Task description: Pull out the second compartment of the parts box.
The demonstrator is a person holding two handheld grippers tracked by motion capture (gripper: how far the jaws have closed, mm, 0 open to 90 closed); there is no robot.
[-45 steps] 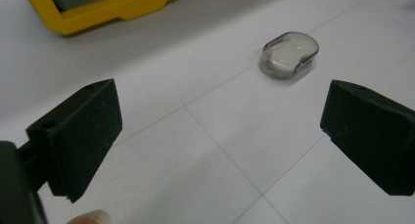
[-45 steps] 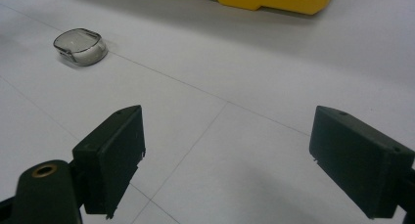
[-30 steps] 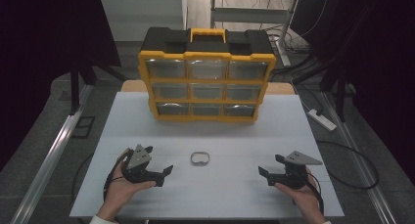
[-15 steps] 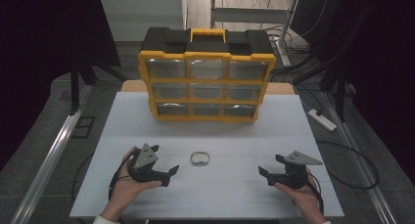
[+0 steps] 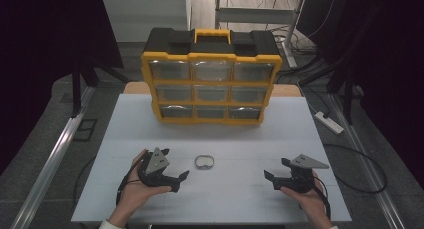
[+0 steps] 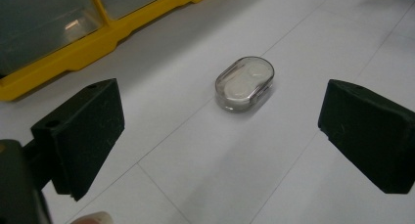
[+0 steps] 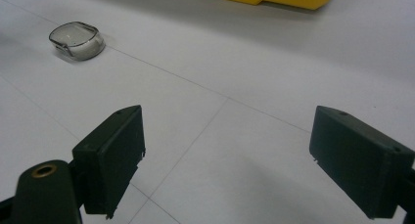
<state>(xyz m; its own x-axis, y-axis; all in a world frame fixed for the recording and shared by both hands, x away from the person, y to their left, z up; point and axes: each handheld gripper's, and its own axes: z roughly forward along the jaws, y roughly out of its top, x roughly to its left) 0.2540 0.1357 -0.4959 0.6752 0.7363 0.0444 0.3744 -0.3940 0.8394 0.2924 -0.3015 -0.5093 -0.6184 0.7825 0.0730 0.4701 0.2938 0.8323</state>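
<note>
Since a second ago, the left gripper (image 5: 176, 178) has slid across the table (image 5: 300, 139) toward the middle and turned, so its jaws now point at the small clear case (image 5: 204, 162); the right gripper (image 5: 278, 173) has stayed where it was near the table's front right.

Both grippers rest low over the white table, each held in a hand coming in from the near edge. In the left gripper view, the left gripper (image 6: 218, 136) has its two black jaws spread wide apart with nothing between them, and the case (image 6: 244, 83) lies ahead of them, roughly centred in the gap but apart from both jaws. The case is a small rounded oval of clear plastic with something pale inside, lying flat on the table.

In the right gripper view, the right gripper (image 7: 225, 155) is likewise spread wide and holds nothing; the case (image 7: 77, 40) sits well off to its far left.

From above, the case lies between the two grippers, closer to the left one, near the front middle of the table. Behind it, toward the far edge, stands a yellow and black organiser box (image 5: 212, 81) with rows of clear drawers and a yellow handle on top. Its yellow lower edge (image 6: 88, 48) shows at the top of the left gripper view.
</note>
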